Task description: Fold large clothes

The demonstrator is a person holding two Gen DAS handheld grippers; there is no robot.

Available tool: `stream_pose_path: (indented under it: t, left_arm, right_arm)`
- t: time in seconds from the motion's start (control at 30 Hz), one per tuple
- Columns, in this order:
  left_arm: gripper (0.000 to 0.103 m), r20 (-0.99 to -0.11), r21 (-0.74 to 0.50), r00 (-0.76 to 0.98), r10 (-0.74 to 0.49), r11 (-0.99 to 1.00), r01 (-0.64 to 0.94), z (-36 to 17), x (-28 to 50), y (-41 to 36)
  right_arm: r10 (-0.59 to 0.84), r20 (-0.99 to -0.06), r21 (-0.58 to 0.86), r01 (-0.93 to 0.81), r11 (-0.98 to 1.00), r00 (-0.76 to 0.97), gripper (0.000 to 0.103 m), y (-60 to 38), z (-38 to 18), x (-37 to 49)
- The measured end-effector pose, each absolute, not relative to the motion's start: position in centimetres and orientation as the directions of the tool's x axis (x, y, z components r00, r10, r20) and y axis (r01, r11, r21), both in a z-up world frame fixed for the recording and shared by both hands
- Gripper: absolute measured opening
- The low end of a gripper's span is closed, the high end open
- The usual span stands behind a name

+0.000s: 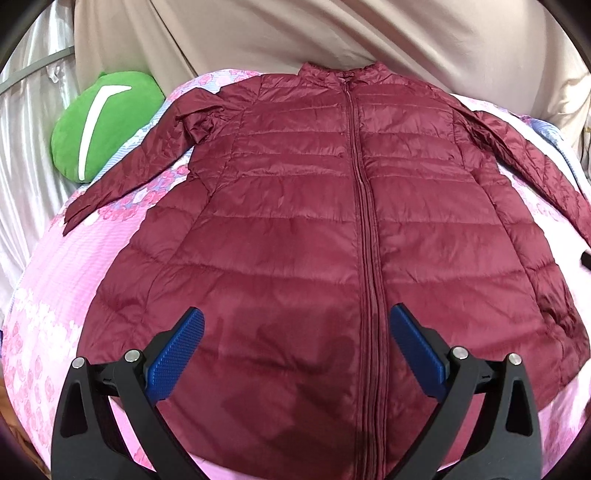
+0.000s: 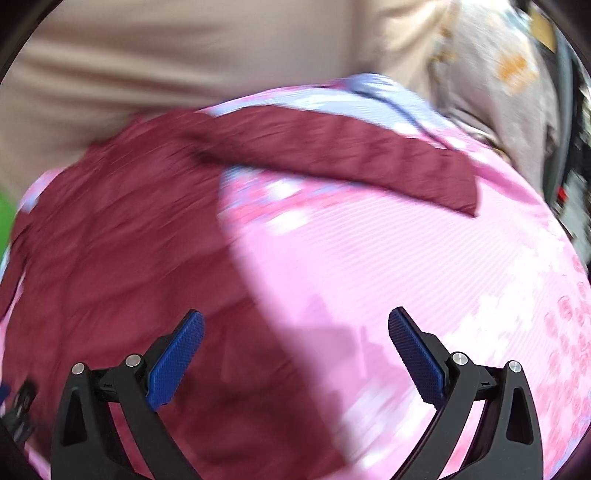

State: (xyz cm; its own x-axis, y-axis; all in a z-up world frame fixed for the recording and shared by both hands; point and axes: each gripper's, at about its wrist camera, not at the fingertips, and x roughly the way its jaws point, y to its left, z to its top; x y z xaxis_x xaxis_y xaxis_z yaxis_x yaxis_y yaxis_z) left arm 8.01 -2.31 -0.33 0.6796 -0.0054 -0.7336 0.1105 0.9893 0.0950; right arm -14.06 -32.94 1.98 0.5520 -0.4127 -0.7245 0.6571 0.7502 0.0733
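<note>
On bedspread (image 1: 55, 295), jacket (image 1: 295, 229) collar-away, lengthwise.

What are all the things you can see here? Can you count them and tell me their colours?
jacket: 1, dark red, spread flat on the bed, zipped shut, sleeves out to both sides
bedspread: 1, pink with flowers, under the jacket
pillow: 1, green with a white stripe, beside the jacket's sleeve
cloth: beige, hanging behind the bed
left gripper: 1, black with blue pads, open above the hem
right gripper: 1, black with blue pads, open above the jacket's edge
</note>
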Motion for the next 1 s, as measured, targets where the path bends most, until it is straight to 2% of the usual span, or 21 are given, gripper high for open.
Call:
stream_pose_path:
  t: [0.13, 0.33, 0.53, 0.57, 0.6, 0.67, 0.7, 0.73, 0.83, 0.93, 1.0]
  left_arm:
    - [0.098, -0.754, 0.090, 0.657, -0.010, 0.989, 0.118, -0.9, 9.7, -2.7]
    - [0.097, -0.781, 0.067, 0.623, -0.029, 0.989, 0.130, -1.9, 12.0, -2.6]
    - [0.097, -0.770, 0.041, 0.637, -0.047, 0.992, 0.123, -2.0, 14.1, -1.5]
    - [0.097, -0.770, 0.042, 0.636, -0.048, 0.991, 0.125, -2.0, 14.5, -1.3]
    - [0.097, -0.769, 0.047, 0.637, -0.044, 0.991, 0.125, -1.9, 14.8, -1.1]
    - [0.097, -0.766, 0.042, 0.640, -0.051, 0.991, 0.129, -1.6, 15.5, -0.5]
    - [0.097, -0.764, 0.030, 0.642, -0.061, 0.991, 0.130, -1.4, 15.8, 0.0]
    - [0.097, -0.762, 0.020, 0.644, -0.069, 0.991, 0.129, -1.2, 16.0, 0.3]
    - [0.097, -0.749, -0.015, 0.657, -0.083, 0.994, 0.109, -0.4, 17.0, 1.8]
    - [0.096, -0.727, -0.014, 0.684, -0.068, 0.996, 0.084, 0.7, 18.2, 3.0]
    - [0.096, -0.712, -0.011, 0.700, -0.060, 0.997, 0.075, 1.4, 18.8, 3.5]
  right_arm:
    - [-0.415, -0.754, 0.157, 0.753, 0.639, 0.509, 0.098, -41.8, 1.3, -13.9]
    - [-0.479, -0.776, 0.172, 0.868, 0.465, 0.411, 0.098, -52.3, 0.0, -14.3]
    - [-0.406, -0.815, 0.235, 0.876, 0.421, 0.413, 0.097, -58.5, -2.2, -12.6]
    - [-0.430, -0.808, 0.216, 0.882, 0.419, 0.402, 0.094, -58.7, -2.1, -12.0]
    - [-0.442, -0.804, 0.201, 0.882, 0.427, 0.398, 0.083, -58.8, -2.0, -11.4]
    - [-0.447, -0.800, 0.196, 0.878, 0.437, 0.400, 0.055, -59.4, -1.5, -10.0]
    - [-0.433, -0.796, 0.220, 0.869, 0.444, 0.423, 0.025, -59.7, -1.2, -9.4]
    - [-0.411, -0.794, 0.251, 0.856, 0.451, 0.449, 0.013, -59.8, -0.7, -8.8]
    - [-0.440, -0.736, 0.281, 0.824, 0.492, 0.514, 0.010, -59.3, 3.0, -6.0]
    - [-0.475, -0.613, 0.280, 0.735, 0.617, 0.632, 0.009, -55.4, 9.7, -2.0]
    - [-0.417, -0.518, 0.303, 0.616, 0.727, 0.747, 0.009, -51.1, 14.5, 1.3]
